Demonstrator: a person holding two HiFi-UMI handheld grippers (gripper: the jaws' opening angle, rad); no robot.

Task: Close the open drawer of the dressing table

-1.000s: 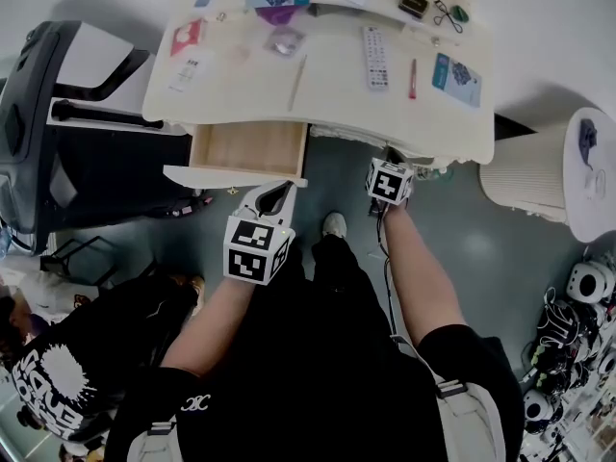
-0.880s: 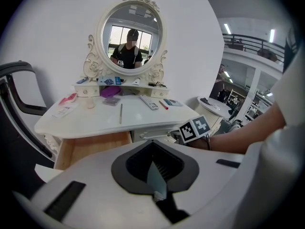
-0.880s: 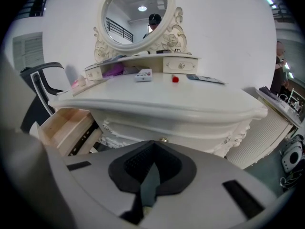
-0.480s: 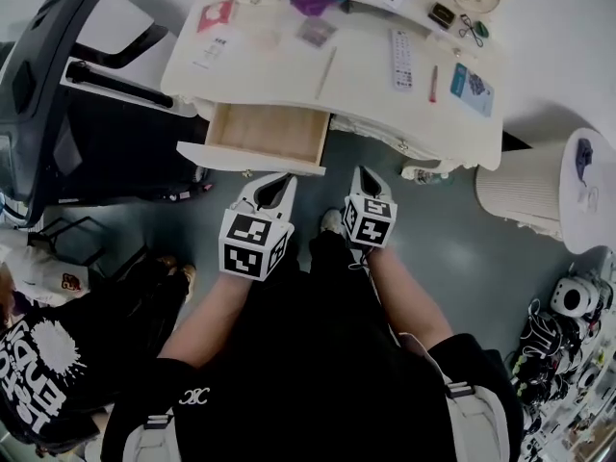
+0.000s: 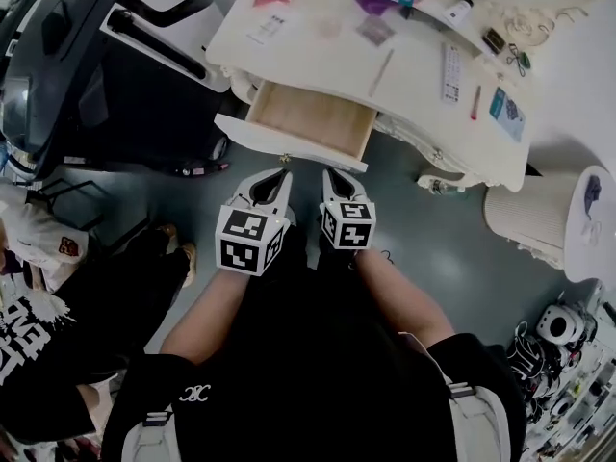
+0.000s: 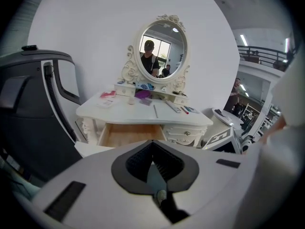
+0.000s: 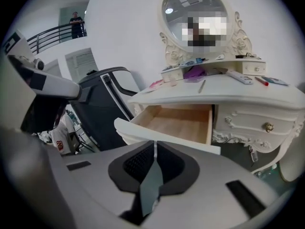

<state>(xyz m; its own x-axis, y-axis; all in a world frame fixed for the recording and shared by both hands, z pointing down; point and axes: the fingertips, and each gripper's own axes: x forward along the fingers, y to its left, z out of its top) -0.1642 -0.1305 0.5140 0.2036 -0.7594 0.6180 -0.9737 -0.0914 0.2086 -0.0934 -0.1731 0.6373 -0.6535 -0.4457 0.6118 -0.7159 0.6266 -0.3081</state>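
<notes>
Two grippers: left (image 5: 272, 175) and right (image 5: 333, 175) lie side by side, tips toward the drawer front, near it but apart.
Left jaws: clenched together, nothing between them.
Right jaws: clenched likewise, holding nothing.
Drawer (image 5: 313, 118): pulled out toward the person; its rear is hidden under the tabletop.
Table (image 5: 322, 61): white; its far edge is cut off at the head view's top.
Clutter: mostly too small to name; a remote (image 5: 450, 61) is legible.
Chair (image 5: 58, 65): black, possibly a massage chair, cut off at the left edge.
</notes>
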